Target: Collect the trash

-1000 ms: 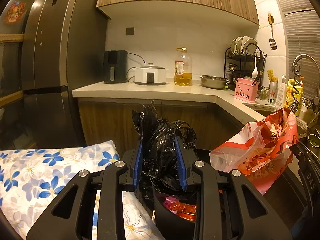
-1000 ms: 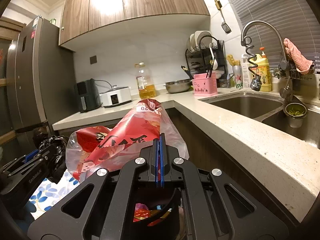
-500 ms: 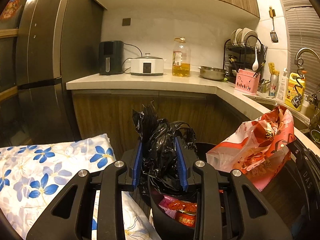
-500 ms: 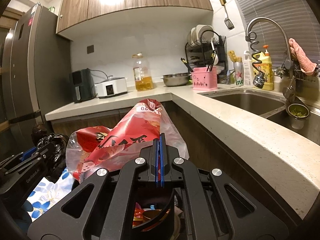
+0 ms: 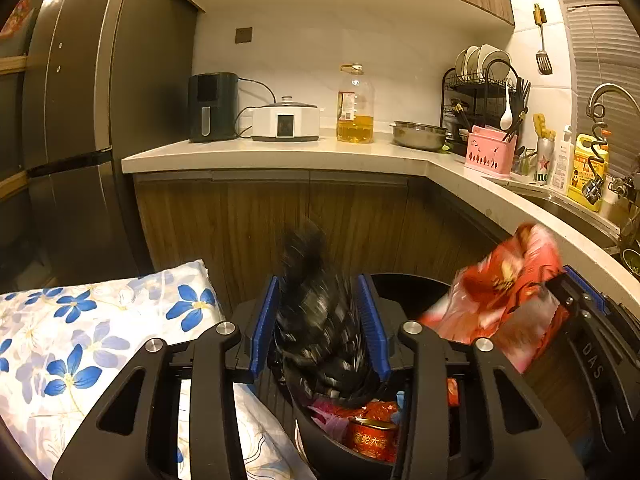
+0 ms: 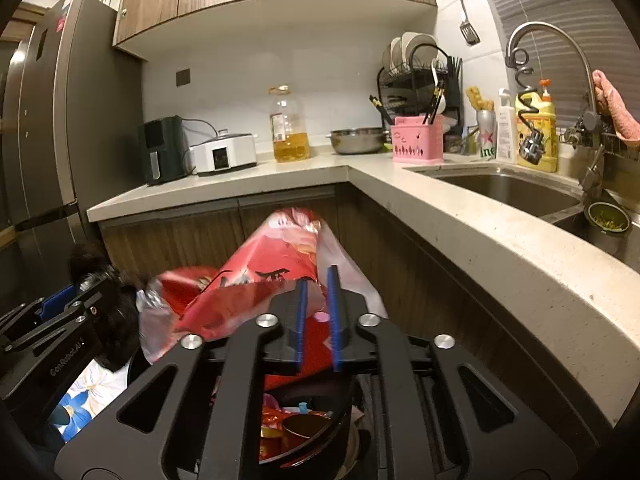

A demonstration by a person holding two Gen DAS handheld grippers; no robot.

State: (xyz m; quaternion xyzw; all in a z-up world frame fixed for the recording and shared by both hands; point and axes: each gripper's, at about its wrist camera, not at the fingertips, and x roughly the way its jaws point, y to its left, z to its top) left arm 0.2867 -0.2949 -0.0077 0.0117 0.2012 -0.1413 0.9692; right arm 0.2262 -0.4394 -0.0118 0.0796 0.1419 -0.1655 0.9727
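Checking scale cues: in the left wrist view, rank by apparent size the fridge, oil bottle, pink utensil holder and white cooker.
1. fridge
2. white cooker; oil bottle looks similar in area, so unranked
3. pink utensil holder

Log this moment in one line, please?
left gripper: black bag between pads, grip unclear | right gripper: open, red bag ahead | bin: below both

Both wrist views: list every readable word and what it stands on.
"DAS": side of the right tongs.
"GenRobot.AI": side of the left tongs.
"ine": silver-green can beside the sink.
"金蛇大吉": red tin in the black bin.
Clear oil bottle's and yellow bottle's labels: too small.
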